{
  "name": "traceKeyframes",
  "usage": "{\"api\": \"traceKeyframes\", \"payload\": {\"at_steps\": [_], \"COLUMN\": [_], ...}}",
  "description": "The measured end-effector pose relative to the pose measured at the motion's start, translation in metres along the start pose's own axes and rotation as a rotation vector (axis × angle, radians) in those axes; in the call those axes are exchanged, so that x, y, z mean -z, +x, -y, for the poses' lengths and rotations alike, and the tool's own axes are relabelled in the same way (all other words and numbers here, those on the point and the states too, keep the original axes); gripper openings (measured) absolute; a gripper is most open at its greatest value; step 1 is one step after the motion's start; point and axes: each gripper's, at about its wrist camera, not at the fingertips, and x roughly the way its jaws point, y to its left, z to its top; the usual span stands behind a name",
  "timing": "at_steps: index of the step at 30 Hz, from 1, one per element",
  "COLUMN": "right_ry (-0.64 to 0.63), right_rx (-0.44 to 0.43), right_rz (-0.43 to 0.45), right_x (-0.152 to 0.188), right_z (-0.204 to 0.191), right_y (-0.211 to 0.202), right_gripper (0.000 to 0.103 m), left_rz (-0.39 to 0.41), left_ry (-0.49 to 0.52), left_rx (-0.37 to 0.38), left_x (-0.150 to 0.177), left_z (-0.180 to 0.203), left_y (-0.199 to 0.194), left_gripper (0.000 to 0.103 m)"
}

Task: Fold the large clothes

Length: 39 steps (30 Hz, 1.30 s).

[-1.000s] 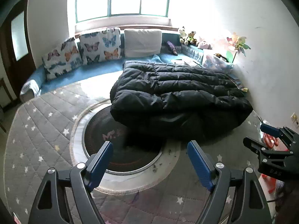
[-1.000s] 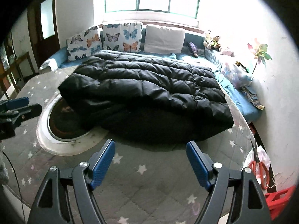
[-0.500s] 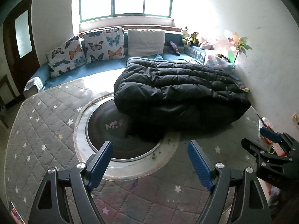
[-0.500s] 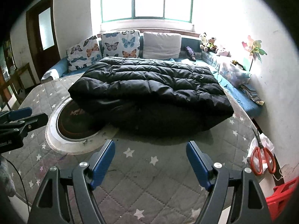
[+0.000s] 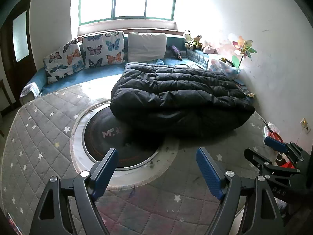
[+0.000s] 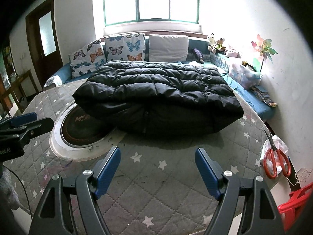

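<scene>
Daylight pours in from the window (image 5: pixel 127 0) ahead of you, blown out to white. Glare washes the right-hand wall (image 5: pixel 273 49) and bleaches the soft toys (image 6: pixel 217 44) under it. The black jacket (image 6: pixel 156 90) throws a soft shadow toward you on the quilted mat (image 6: pixel 176 176). Both views bend strongly at their edges, and the corners go black. Focus holds sharp; you get no motion blur.

left gripper (image 5: pixel 157 166): jaws spread wide, nothing between the blue pads, angled downward, held short of the black down jacket (image 5: pixel 180 96) and apart from it. right gripper (image 6: pixel 157 166): same spread, empty, angled downward, also short of the jacket's near edge. the two grippers sit side by side, apart.
</scene>
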Motion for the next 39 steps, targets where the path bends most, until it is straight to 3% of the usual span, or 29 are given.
{"api": "traceKeyframes", "payload": {"at_steps": [39], "right_ry": [0.004], "right_rx": [-0.015], "right_rz": [0.0], "right_x": [0.0017], "right_z": [-0.0087], "right_y": [-0.0024], "right_gripper": [0.085], "left_rz": [-0.018], "left_ry": [0.006], "left_rx": [0.016], "left_x": [0.0085], "left_z": [0.0028], "left_y": [0.0094], "left_gripper": [0.088]}}
